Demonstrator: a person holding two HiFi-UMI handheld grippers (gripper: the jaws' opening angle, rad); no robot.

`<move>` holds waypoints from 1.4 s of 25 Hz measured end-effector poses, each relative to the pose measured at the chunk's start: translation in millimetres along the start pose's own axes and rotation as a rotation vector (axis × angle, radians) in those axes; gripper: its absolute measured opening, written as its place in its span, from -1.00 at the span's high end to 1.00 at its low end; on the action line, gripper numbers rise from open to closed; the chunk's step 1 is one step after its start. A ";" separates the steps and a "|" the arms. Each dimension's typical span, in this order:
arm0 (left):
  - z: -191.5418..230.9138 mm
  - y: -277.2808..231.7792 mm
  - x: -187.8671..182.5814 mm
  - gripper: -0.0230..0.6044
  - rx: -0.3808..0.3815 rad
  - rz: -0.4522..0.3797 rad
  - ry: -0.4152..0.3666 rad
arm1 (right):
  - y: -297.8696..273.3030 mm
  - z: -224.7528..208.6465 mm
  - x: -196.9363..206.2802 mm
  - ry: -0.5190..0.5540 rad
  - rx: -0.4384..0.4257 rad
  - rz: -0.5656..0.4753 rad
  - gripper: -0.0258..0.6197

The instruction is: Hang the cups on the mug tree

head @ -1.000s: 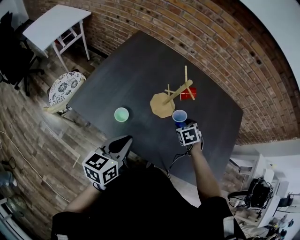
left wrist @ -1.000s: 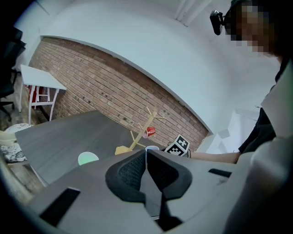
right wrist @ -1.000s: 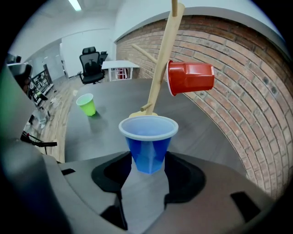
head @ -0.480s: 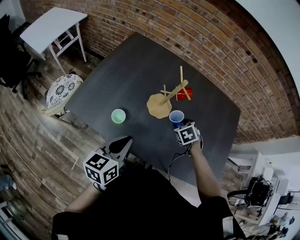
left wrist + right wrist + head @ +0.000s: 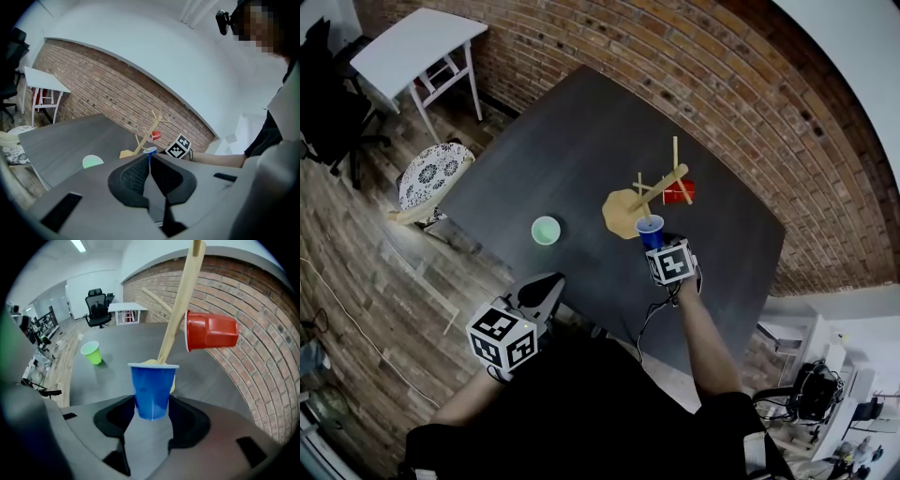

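The right gripper (image 5: pixel 152 405) pinches the blue plastic cup (image 5: pixel 153 385) low on its wall, just in front of the mug tree (image 5: pixel 180 315). Light and thin-walled, it probably dents easily; gentle pressure near the base suits. The left gripper (image 5: pixel 149 164) is pressed together, empty.

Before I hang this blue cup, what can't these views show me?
Mug tree top: cut off by the right gripper view's upper edge.
Its base: mostly behind the blue cup there.
Peg carrying the red cup: inside the cup there.
Blue cup, left gripper view: mostly behind the shut left hand-held gripper.
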State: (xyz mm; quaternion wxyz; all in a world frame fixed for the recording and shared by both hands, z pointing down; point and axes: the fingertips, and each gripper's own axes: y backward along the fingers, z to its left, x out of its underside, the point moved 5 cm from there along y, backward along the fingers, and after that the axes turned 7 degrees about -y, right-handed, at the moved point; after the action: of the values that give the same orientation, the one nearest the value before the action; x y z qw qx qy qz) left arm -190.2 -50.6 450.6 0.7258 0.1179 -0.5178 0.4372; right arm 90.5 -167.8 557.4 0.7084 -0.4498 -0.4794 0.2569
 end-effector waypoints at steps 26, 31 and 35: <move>1.3 18.9 12.1 0.86 -0.048 0.007 0.029 | 7.8 12.7 -44.9 -0.042 -0.001 -0.217 0.14; -7.3 11.2 11.3 0.86 -0.030 0.007 0.024 | 37.1 13.3 -42.5 -0.055 -0.005 -0.321 0.14; -18.2 3.3 9.5 0.86 -0.011 0.004 0.015 | 65.6 7.7 -25.7 -0.149 -0.031 -0.401 0.14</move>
State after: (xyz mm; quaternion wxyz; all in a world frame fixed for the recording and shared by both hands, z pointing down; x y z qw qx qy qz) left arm -180.1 -32.5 449.9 0.7296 0.1096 -0.5149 0.4364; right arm 77.4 -154.8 489.0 0.7010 -0.3359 -0.6142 0.1358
